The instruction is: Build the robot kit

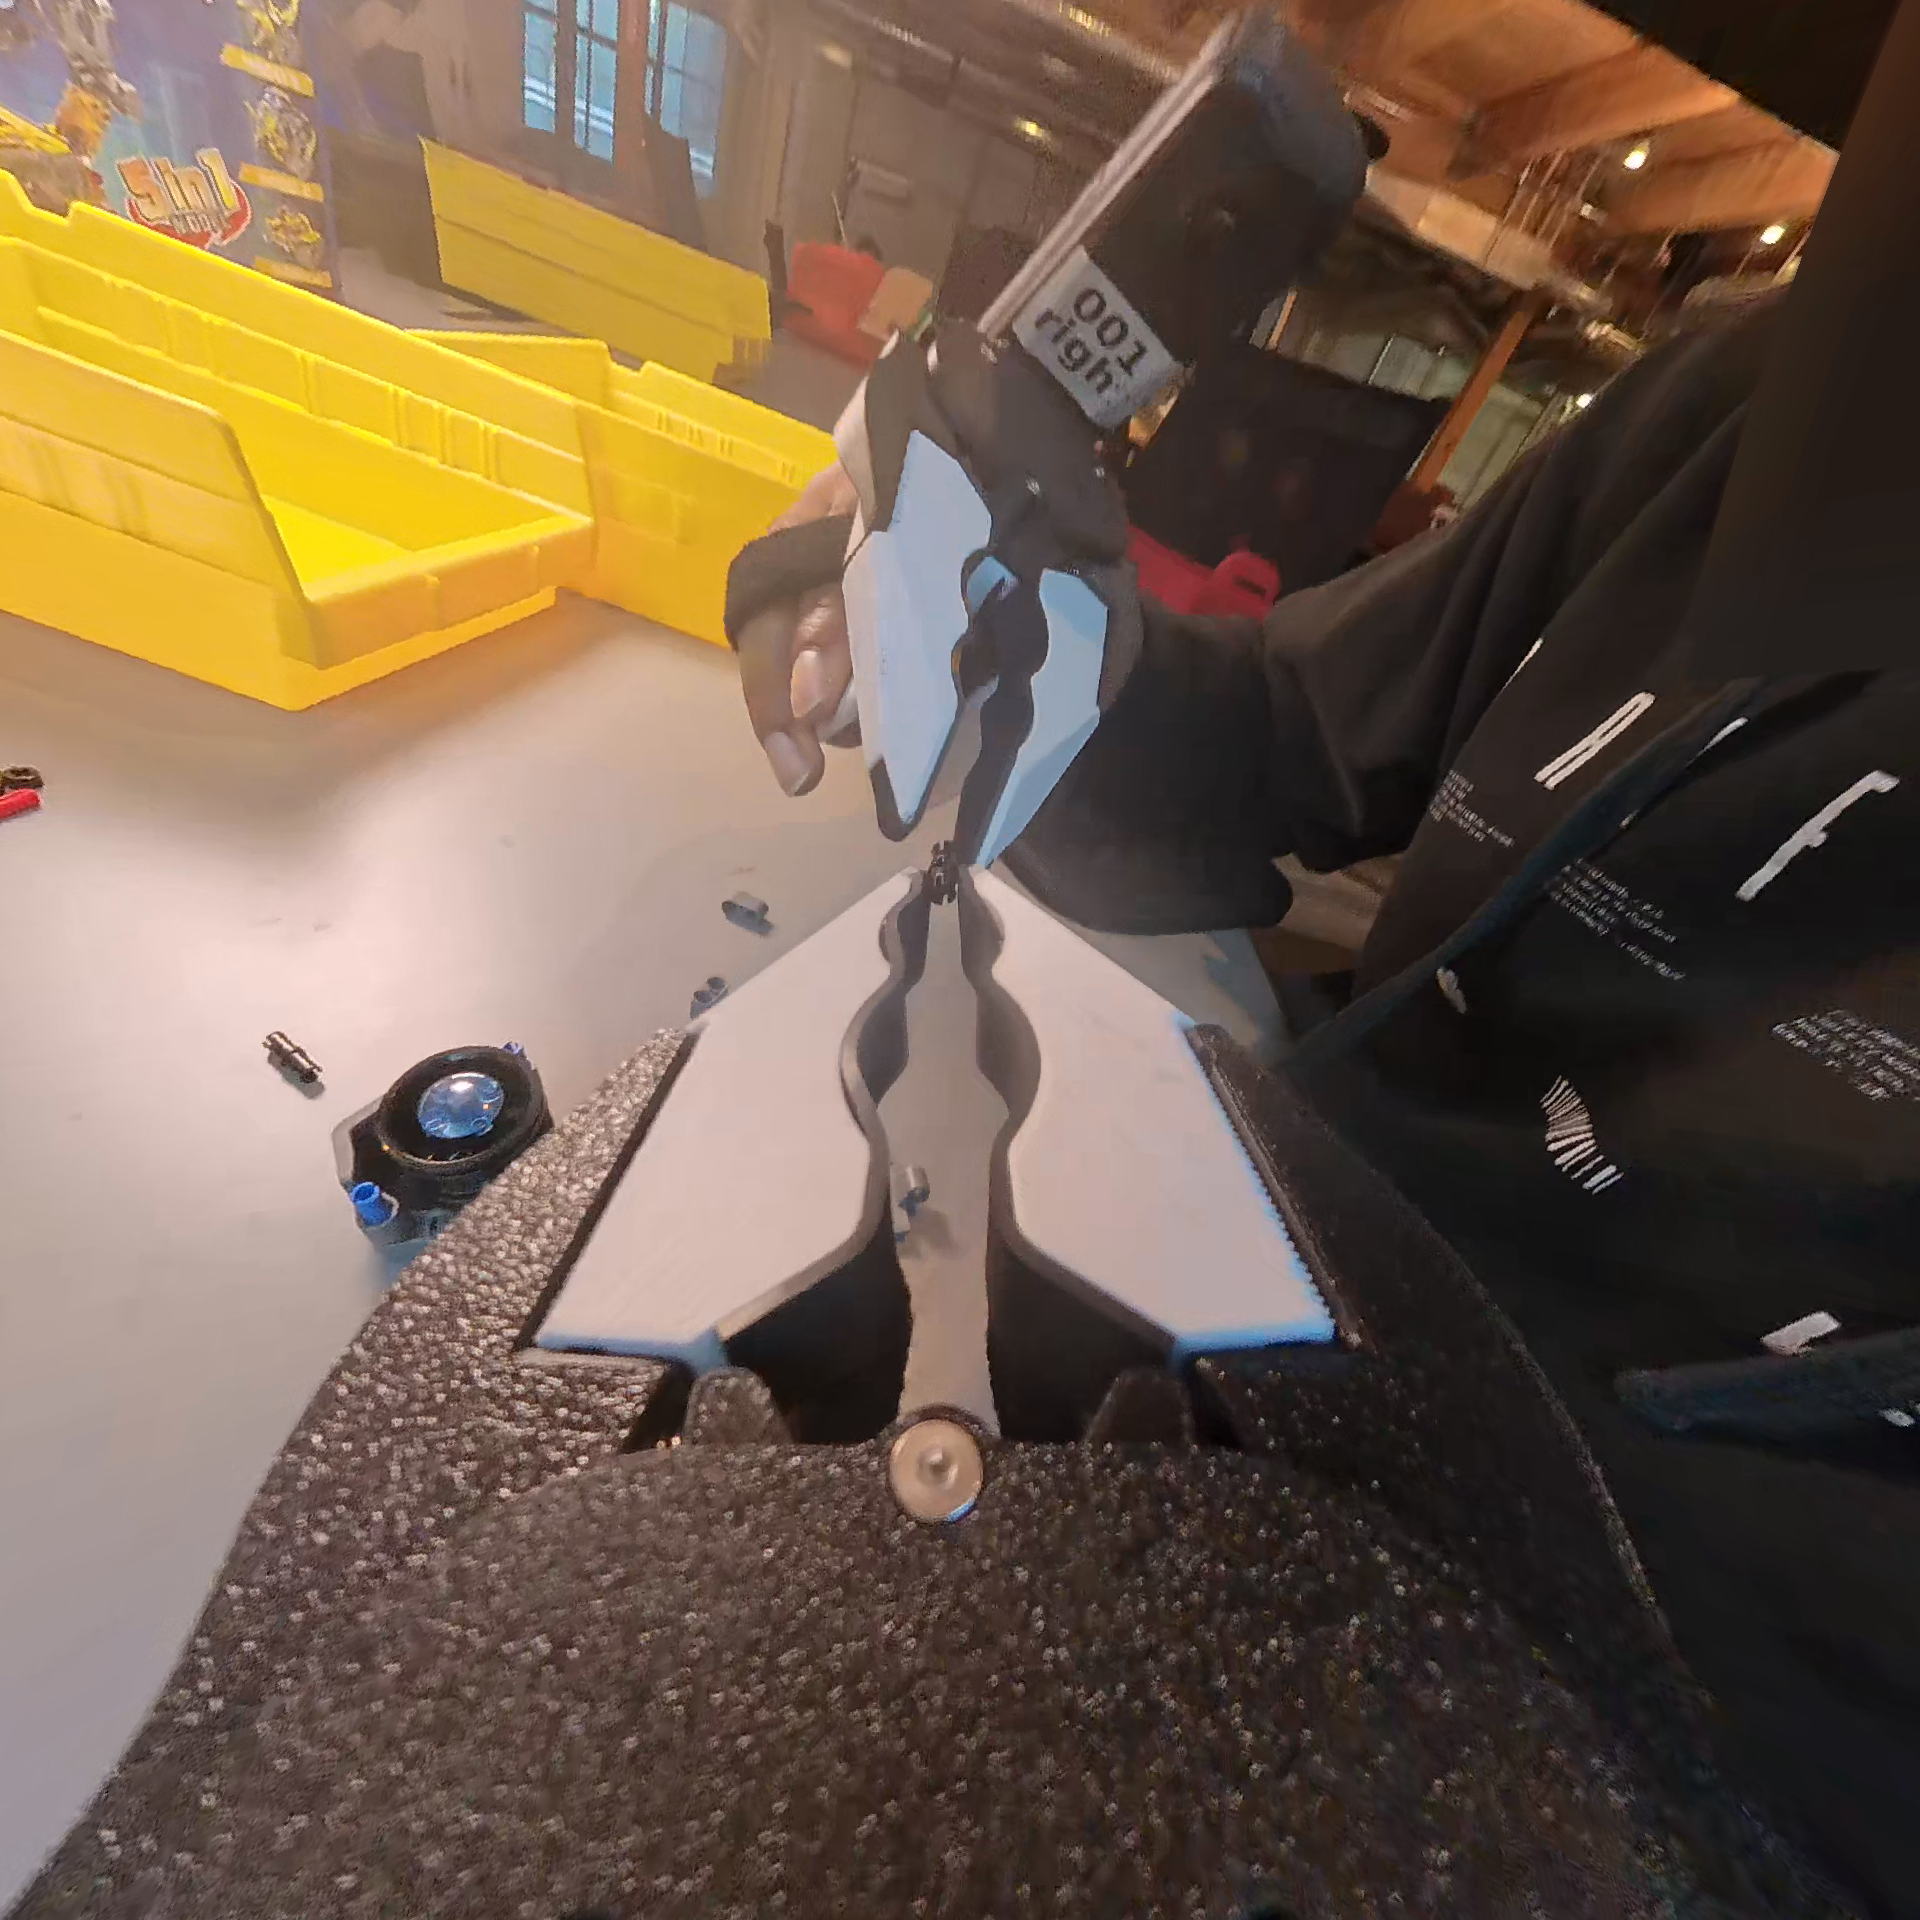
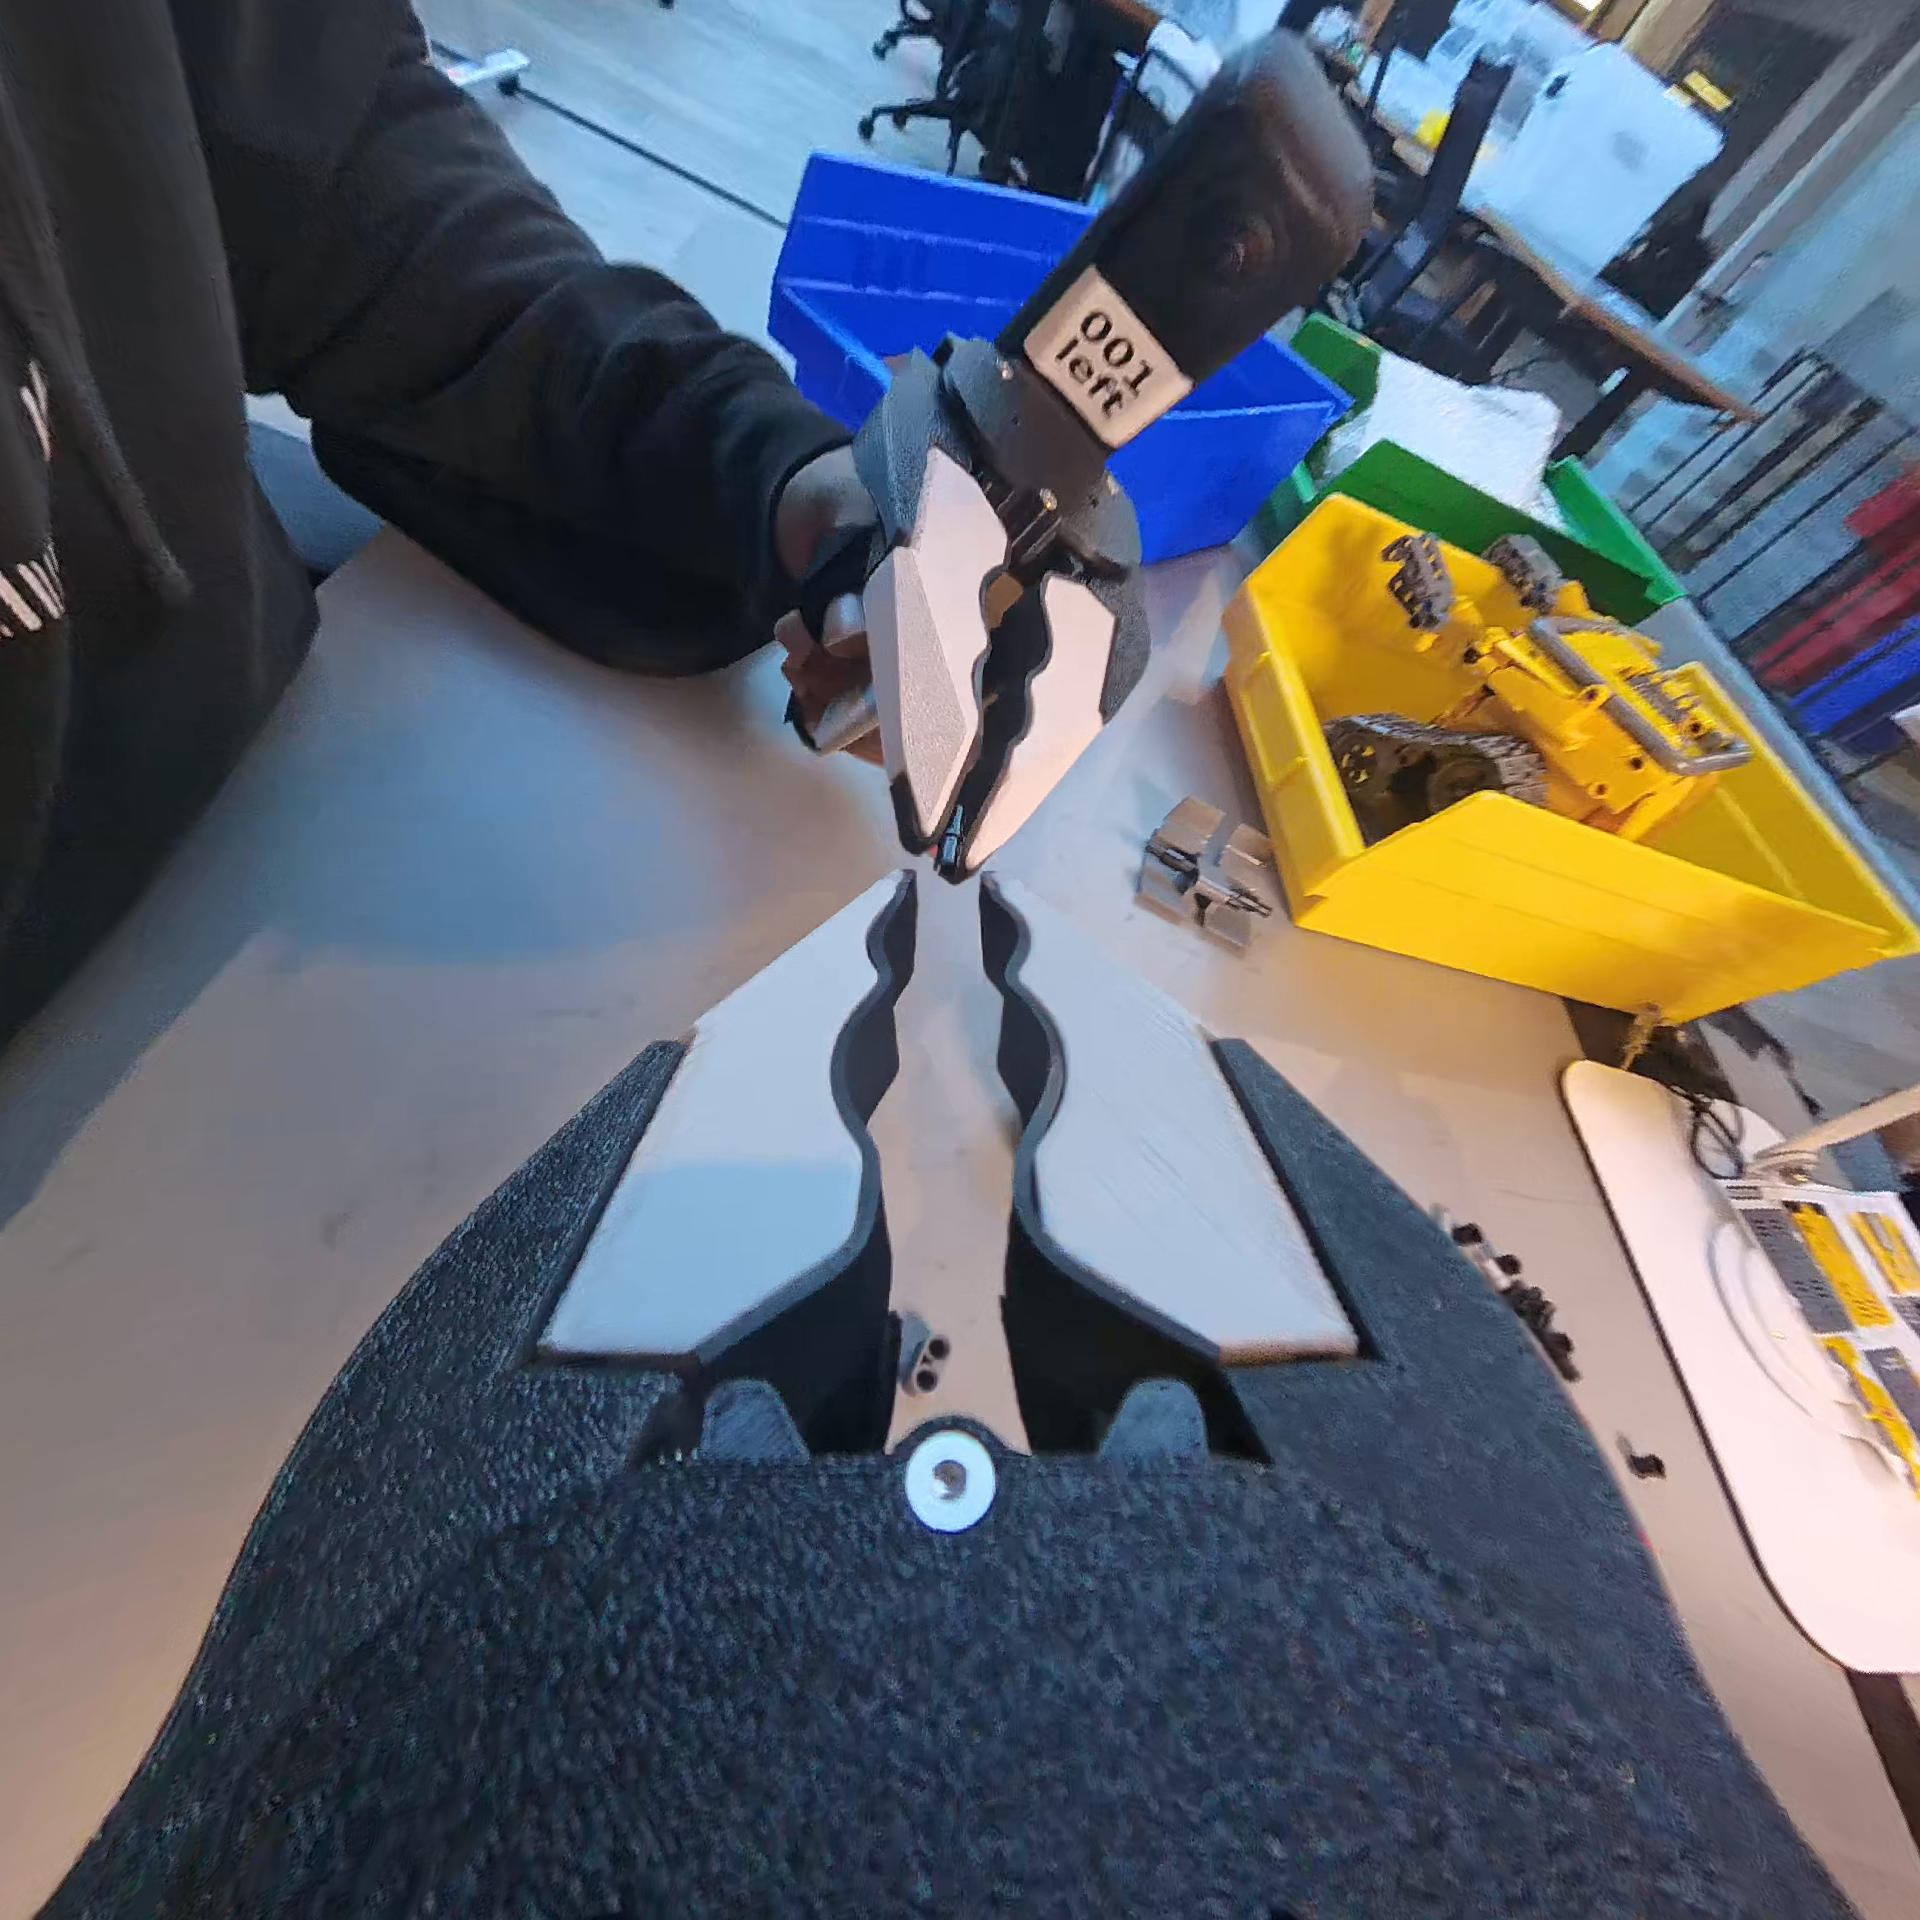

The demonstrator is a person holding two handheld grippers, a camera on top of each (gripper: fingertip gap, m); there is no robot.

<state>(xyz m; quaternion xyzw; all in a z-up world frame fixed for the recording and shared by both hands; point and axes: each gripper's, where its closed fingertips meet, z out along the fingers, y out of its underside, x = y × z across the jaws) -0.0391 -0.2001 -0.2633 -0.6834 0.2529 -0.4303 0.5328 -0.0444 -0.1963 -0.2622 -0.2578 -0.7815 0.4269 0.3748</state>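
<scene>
Left tongs (image 1: 943, 883) pinch a black pin (image 1: 942, 871); right tongs (image 2: 948, 883), slightly spread, meet it tip-to-tip above the worktop (image 2: 520, 831).

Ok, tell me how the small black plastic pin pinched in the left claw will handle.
Probably light: the small black plastic pin is tiny beside the tips of the left claw. It looks rigid, standing straight in the pinch. It sticks out past the tips, so a nudge may twist it loose; being round, it would likely roll on the grey table.
</scene>
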